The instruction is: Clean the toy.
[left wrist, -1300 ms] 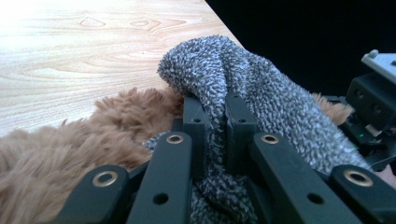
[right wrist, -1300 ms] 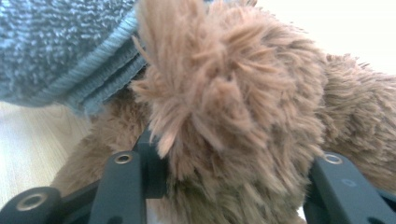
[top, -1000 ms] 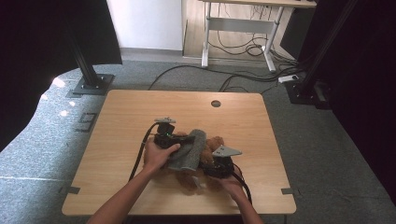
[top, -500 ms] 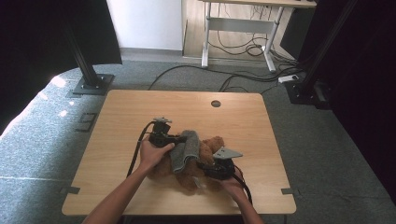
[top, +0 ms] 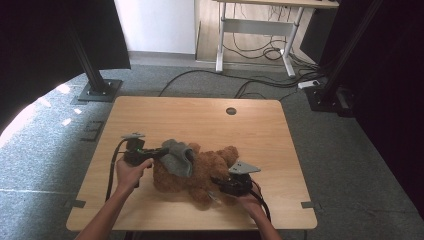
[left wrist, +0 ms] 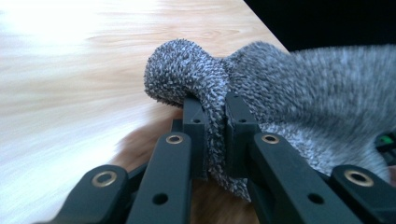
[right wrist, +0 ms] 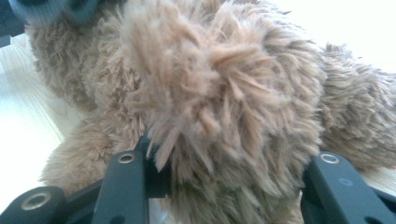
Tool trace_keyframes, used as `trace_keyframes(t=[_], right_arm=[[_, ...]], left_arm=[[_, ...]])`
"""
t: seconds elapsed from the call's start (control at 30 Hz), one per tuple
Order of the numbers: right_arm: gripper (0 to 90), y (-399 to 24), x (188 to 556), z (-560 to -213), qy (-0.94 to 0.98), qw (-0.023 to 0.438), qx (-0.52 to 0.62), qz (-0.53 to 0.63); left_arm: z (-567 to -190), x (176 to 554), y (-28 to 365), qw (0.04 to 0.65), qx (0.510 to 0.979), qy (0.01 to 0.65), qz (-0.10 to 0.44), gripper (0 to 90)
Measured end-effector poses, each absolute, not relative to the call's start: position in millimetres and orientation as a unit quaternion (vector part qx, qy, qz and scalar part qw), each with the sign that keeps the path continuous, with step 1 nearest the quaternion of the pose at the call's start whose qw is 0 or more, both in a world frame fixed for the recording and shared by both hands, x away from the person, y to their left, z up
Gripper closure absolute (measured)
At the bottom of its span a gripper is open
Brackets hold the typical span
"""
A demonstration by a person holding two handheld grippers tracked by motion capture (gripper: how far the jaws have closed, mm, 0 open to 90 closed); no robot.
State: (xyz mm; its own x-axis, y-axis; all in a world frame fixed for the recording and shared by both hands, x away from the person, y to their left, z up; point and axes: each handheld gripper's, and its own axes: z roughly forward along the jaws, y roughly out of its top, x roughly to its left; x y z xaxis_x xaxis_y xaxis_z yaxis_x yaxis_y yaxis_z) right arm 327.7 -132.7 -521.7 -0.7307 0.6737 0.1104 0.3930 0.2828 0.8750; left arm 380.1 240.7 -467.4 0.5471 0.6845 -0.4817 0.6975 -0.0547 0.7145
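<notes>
Since earlier we'd dragged grey cloth [top: 177, 156] leftward off teddy bear [top: 207, 170]; left gripper [left wrist: 215, 122] clamped cloth, right gripper [right wrist: 224, 163] apart around bear. Thin pinch could slip.

Looks forward and down from above the near edge, taking in the whole wooden table [top: 200, 117] and the grey floor [top: 360, 165] beyond; rides low on the left gripper [left wrist: 215, 122], facing along its jaws, pressed close to a grey cloth [left wrist: 280, 88]; rides on the right gripper [right wrist: 224, 182], almost touching a brown teddy bear [right wrist: 224, 93]; shared with the high view: cloth [top: 177, 156], bear [top: 210, 167], tabletop.
</notes>
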Motion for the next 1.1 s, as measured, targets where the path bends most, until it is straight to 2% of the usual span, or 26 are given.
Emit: trace_keyframes(t=[0.3, 0.5, 0.63, 0.8, 1.1], right_arm=[[51.3, -133, 327, -522, 0.785, 0.14, 0.342, 0.497], [51.3, -133, 328, -523, 0.784, 0.139, 0.344, 0.498], [51.3, -133, 327, -523, 0.783, 0.139, 0.344, 0.499], [51.3, -133, 327, -523, 0.783, 0.139, 0.342, 0.5], [51.3, -134, 327, -524, 0.783, 0.139, 0.338, 0.503]], left_arm=[[-485, 370, 282, 0.491, 0.703, 0.515, 0.0, 81.1], [-504, 372, 293, 0.458, 0.708, 0.538, 0.005, 81.1], [-498, 371, 292, 0.482, 0.696, 0.531, 0.001, 81.2], [-463, 374, 274, 0.537, 0.687, 0.49, -0.011, 81.2], [-436, 398, 195, 0.542, 0.723, 0.427, -0.039, 81.1]])
